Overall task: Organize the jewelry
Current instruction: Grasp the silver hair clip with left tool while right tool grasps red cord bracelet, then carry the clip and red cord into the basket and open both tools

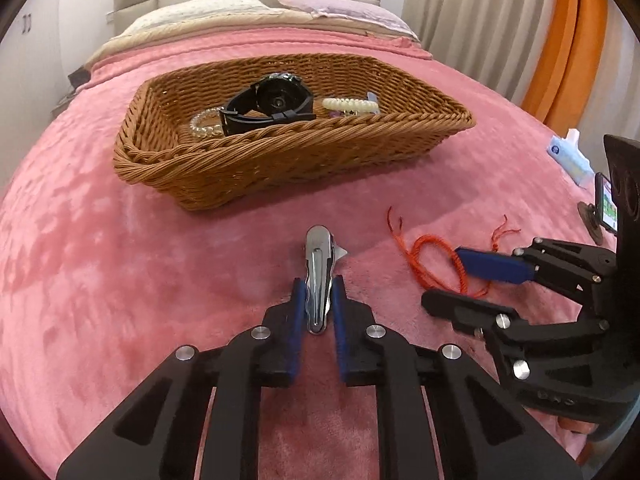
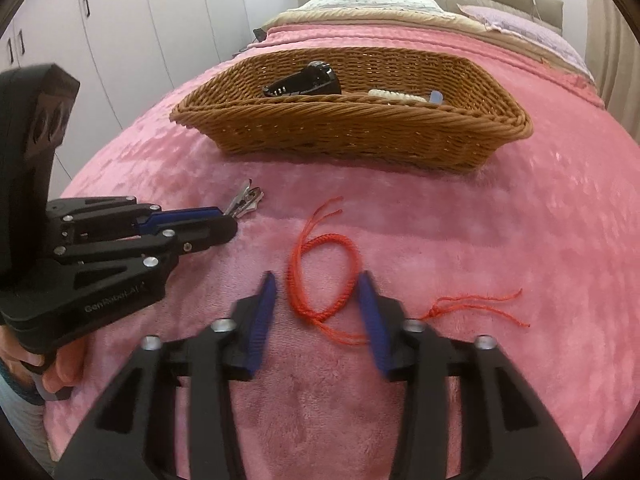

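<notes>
A silver metal clip (image 1: 318,268) lies on the pink blanket, and my left gripper (image 1: 318,280) is shut on it, blue pads pressed to both its sides. The right wrist view shows that gripper (image 2: 228,220) with the clip (image 2: 246,202) sticking out of its tips. A red cord bracelet (image 2: 320,276) lies looped on the blanket. My right gripper (image 2: 318,276) stands open around the loop, one finger on each side; the left wrist view shows it (image 1: 442,278) low over the cord (image 1: 432,258). Behind stands a wicker basket (image 1: 280,136) holding a black watch (image 1: 276,100), a white bead bracelet (image 1: 350,105) and a clear bead bracelet (image 1: 204,124).
The basket (image 2: 360,108) sits mid-bed on the pink blanket (image 2: 540,220). A tissue pack (image 1: 572,156) and a phone on a stand (image 1: 606,208) lie at the right edge. Pillows (image 1: 208,10) are at the head. A person's hand (image 2: 60,364) holds the left gripper's handle.
</notes>
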The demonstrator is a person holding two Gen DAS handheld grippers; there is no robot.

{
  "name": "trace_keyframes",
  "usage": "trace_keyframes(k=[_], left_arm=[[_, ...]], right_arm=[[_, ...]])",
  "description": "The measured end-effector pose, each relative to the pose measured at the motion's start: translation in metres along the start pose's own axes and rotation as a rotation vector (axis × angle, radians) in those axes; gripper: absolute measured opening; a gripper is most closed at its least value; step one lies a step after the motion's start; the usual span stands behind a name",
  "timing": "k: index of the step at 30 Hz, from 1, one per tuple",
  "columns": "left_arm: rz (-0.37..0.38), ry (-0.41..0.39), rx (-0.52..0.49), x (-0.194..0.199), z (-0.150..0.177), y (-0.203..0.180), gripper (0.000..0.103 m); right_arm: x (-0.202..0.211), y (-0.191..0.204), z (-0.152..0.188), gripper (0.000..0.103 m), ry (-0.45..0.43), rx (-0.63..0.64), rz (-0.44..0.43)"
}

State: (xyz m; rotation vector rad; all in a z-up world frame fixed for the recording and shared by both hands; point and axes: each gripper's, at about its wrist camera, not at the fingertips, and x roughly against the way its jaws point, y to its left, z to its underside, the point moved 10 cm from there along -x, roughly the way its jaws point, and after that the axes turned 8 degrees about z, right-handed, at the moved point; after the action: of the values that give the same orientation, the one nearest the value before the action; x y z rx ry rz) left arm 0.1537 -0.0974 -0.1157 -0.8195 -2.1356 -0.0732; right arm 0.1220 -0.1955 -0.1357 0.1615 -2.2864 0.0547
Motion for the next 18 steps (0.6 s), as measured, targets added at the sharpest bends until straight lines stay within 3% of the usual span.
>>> trace_keyframes(k=[2, 3, 8, 13, 18], left_arm=[[-0.003, -0.017, -0.009, 0.001, -0.002, -0.003, 0.011], [-0.004, -0.028, -0.014, 0.003, -0.003, -0.004, 0.011], [0.024, -0.112, -0.007, 0.022, -0.009, -0.008, 0.011], [0.029, -0.167, -0.011, 0.041, -0.016, -0.012, 0.011], [0.03, -0.245, -0.023, 0.073, -0.042, -0.018, 0.011]], right_arm=[[0.003, 0.007, 0.001, 0.011, -0.009, 0.026, -0.034], [0.004, 0.012, 0.001, 0.009, -0.017, 0.038, -0.052], [0.022, 0.023, -0.001, 0.007, -0.099, 0.087, -0.073], [0.044, 0.019, -0.013, 0.007, -0.168, 0.056, -0.101], [0.073, 0.015, -0.047, 0.007, -0.24, 0.04, -0.114]])
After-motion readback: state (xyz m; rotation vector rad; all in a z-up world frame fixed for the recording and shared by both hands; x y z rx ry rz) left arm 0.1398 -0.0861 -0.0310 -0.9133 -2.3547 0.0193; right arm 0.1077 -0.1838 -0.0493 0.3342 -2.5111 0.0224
